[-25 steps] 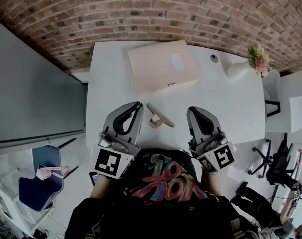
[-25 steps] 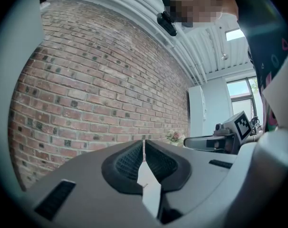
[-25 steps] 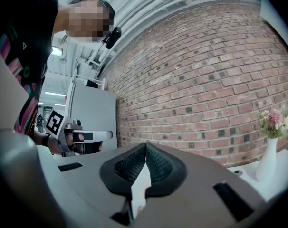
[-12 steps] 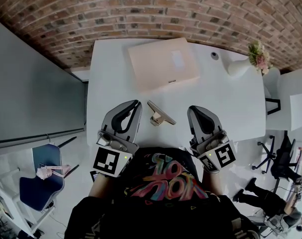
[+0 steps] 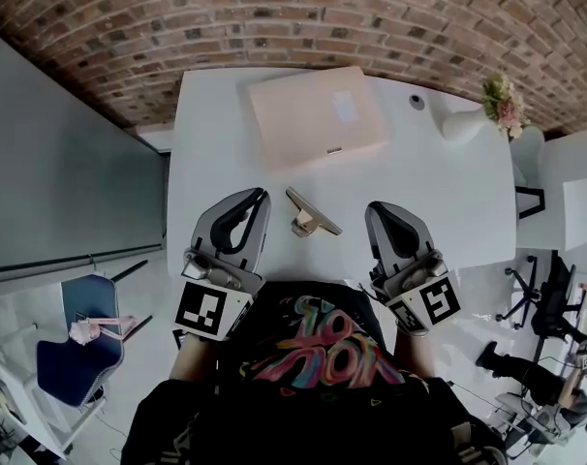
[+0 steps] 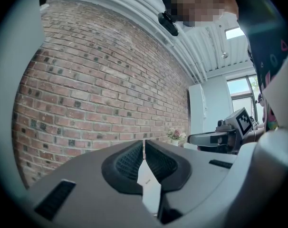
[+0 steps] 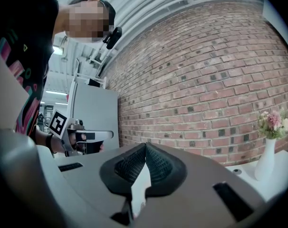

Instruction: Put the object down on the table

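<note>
A small tan folding stand point(image 5: 310, 216) lies on the white table point(image 5: 439, 201), near its front edge. It sits between my two grippers and touches neither. My left gripper point(image 5: 259, 195) hovers just left of it, shut and empty, with its pads point(image 6: 134, 158) meeting at the tips. My right gripper point(image 5: 378, 207) is a bit further off to the right, also shut with nothing between its pads point(image 7: 156, 163). Both point level toward the brick wall.
A closed pink laptop point(image 5: 318, 114) lies at the back middle of the table. A white vase with flowers point(image 5: 465, 124) stands at the back right, with a small round cap point(image 5: 416, 101) beside it. Office chairs point(image 5: 80, 347) stand on the floor at either side.
</note>
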The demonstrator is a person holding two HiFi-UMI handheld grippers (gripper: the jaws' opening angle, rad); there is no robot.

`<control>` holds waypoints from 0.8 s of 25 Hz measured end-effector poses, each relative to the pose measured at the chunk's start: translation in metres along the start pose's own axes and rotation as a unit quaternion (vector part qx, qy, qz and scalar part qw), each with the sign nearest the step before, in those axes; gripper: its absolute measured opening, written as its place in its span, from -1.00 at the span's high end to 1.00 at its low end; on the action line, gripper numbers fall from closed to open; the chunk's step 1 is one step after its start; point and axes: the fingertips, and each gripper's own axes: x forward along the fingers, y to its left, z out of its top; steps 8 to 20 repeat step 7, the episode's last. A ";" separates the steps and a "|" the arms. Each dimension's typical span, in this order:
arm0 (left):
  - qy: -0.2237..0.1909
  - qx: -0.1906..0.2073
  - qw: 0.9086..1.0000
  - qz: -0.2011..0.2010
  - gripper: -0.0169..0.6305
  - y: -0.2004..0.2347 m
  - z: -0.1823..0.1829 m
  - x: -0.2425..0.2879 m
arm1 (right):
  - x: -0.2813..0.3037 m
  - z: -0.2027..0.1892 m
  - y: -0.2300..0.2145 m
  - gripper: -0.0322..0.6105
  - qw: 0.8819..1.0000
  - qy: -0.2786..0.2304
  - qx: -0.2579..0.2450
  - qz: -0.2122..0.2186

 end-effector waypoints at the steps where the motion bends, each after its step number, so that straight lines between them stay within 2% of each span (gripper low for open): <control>1: 0.002 0.002 1.000 0.001 0.84 0.000 0.000 -0.001 | -0.001 -0.001 0.000 0.85 1.000 0.000 0.002 -0.001; 5: 0.016 0.021 1.000 -0.004 0.84 0.003 -0.006 -0.005 | -0.006 -0.002 0.000 0.85 1.000 -0.011 0.011 0.001; 20: 0.014 0.021 1.000 0.000 0.84 0.005 -0.005 -0.006 | -0.009 -0.006 -0.002 0.85 1.000 -0.006 0.008 -0.003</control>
